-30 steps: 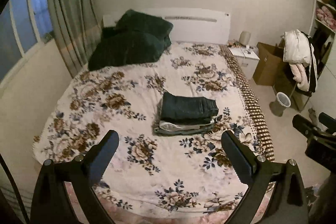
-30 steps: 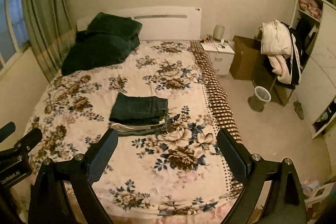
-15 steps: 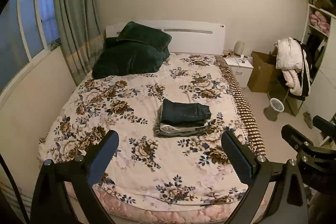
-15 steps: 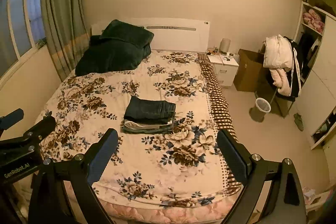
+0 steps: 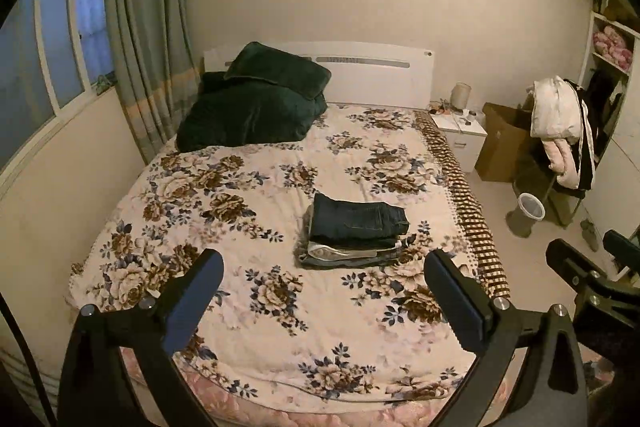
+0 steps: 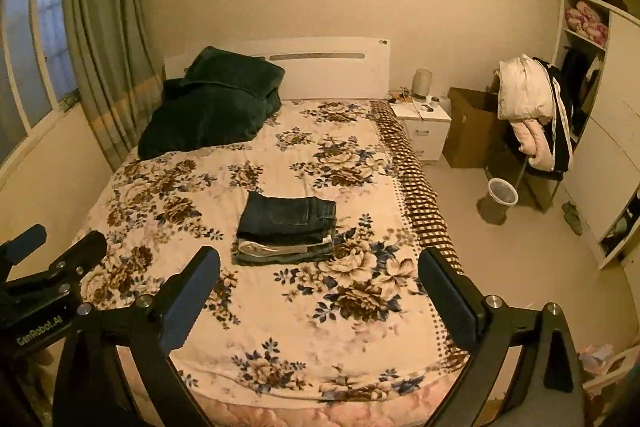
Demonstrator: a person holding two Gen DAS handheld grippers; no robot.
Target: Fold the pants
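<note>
A stack of folded pants, dark jeans on top (image 5: 356,221), lies on the floral bedspread (image 5: 248,195) right of the bed's middle; it also shows in the right wrist view (image 6: 288,221). My left gripper (image 5: 324,293) is open and empty, held back beyond the foot of the bed. My right gripper (image 6: 320,291) is open and empty too, well short of the stack. The right gripper's body shows at the right edge of the left wrist view (image 5: 592,283); the left gripper's body shows at the left edge of the right wrist view (image 6: 44,275).
Dark green pillows (image 5: 256,103) lie at the head by the white headboard (image 5: 380,75). A nightstand (image 5: 460,135), a cardboard box (image 5: 504,143), a chair piled with clothes (image 5: 560,131) and a bin (image 5: 530,211) stand right of the bed. Curtain and window are at left.
Both grippers have drawn back and up from the bed, so the stack looks smaller and the bed's foot edge now shows. Both stay open. The stack has not moved.
</note>
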